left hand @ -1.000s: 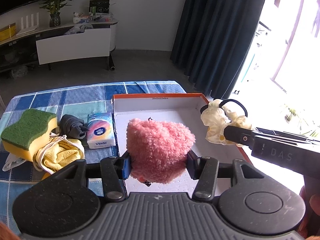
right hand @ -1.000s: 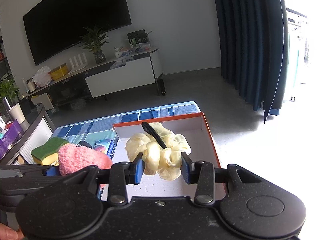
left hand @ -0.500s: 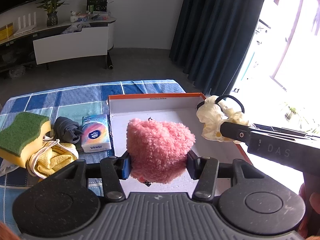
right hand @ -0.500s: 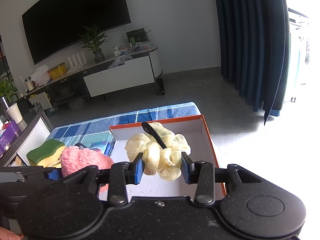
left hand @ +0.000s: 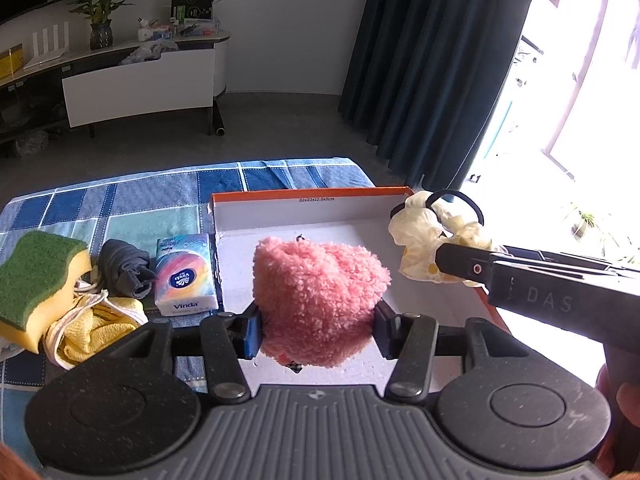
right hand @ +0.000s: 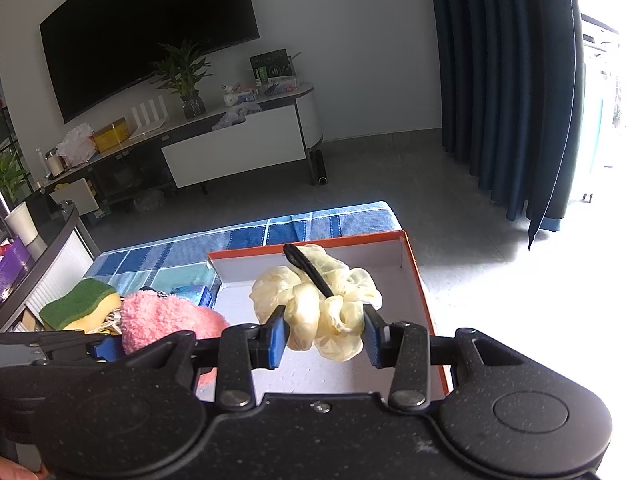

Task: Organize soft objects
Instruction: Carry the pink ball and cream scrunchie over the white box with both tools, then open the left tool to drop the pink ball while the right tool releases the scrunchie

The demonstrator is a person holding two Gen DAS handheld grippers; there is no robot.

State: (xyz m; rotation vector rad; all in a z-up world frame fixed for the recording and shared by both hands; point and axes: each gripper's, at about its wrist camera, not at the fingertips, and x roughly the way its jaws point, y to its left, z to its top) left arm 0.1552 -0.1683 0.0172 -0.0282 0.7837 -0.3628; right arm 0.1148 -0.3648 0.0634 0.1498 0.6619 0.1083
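The bench (left hand: pixel 120 200) was covered with a blue checked cloth. At its right edge stood an open cardboard box (left hand: pixel 304 210), orange outside and white inside; small print on its far wall read "33x23x12.5x5cm".

Above the box, the left tool (left hand: pixel 316 330) was closed on a pink fluffy piece (left hand: pixel 320 292), its blue pads pressing on both sides. The right tool (right hand: pixel 324 340) was closed on a pale yellow scrunchie (right hand: pixel 316 304) with a black hair band (right hand: pixel 308 270) looped on it, also over the box, near its right wall. The letters "DAS" showed on the side of the right tool in the left wrist view.

Toward the left edge of the bench lay a yellow sponge (left hand: pixel 36 276) with a green top, partly on a yellow cloth (left hand: pixel 92 328). Between the sponge and the box were a dark grey rolled sock (left hand: pixel 124 268) and, just beside the box, a tissue pack (left hand: pixel 184 276) marked "Vinda".
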